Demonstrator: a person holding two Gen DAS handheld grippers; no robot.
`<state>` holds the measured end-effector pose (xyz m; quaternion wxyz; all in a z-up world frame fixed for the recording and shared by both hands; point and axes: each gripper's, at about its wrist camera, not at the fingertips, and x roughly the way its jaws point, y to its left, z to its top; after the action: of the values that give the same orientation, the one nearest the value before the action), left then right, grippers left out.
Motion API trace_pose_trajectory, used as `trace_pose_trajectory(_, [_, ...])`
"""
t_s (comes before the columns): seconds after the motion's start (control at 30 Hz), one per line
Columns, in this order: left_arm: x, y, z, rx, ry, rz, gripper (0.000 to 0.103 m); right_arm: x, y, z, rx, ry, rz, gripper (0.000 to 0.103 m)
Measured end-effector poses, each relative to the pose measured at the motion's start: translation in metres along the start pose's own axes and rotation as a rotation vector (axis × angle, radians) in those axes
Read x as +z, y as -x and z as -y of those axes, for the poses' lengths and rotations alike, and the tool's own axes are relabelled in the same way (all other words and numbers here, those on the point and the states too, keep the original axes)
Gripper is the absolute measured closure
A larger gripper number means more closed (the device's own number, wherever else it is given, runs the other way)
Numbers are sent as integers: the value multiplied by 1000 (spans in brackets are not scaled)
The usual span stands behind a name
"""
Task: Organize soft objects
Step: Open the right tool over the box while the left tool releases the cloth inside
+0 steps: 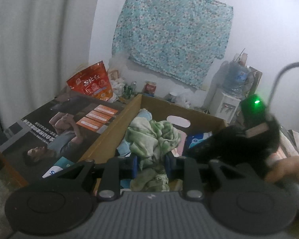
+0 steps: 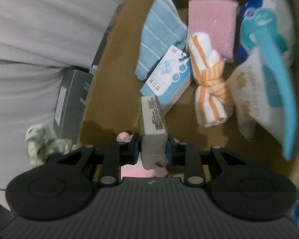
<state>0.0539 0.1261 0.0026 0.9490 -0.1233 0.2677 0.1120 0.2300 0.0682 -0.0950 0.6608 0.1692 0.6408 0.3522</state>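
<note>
Holding both grips when I checked. My left gripper was clenched on a crumpled green-and-white cloth, hanging over the open brown cardboard box. I'd judge it limp and light; bunch it anywhere. My right gripper was clamped on a wrapped grey rectangular sponge block at its near end, above the box floor, with its long axis pointing straight away from the jaws. Probably light, squashy, slick wrapper.
</note>
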Motion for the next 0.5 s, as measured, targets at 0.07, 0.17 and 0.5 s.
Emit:
trace_pose_trajectory(0.07, [-1,-4,-2,4,4,-6,76,6,-13,6,-16,-20,-19,76])
trace_pose_trajectory(0.17, [-3,-8,-4,5,9,-21,76,8,-23,13,-85,-32,-27,75])
trace_pose_trajectory(0.5, [-8,-15,2,-16,-7,-53,76,11,22,3,-77,26,88,44])
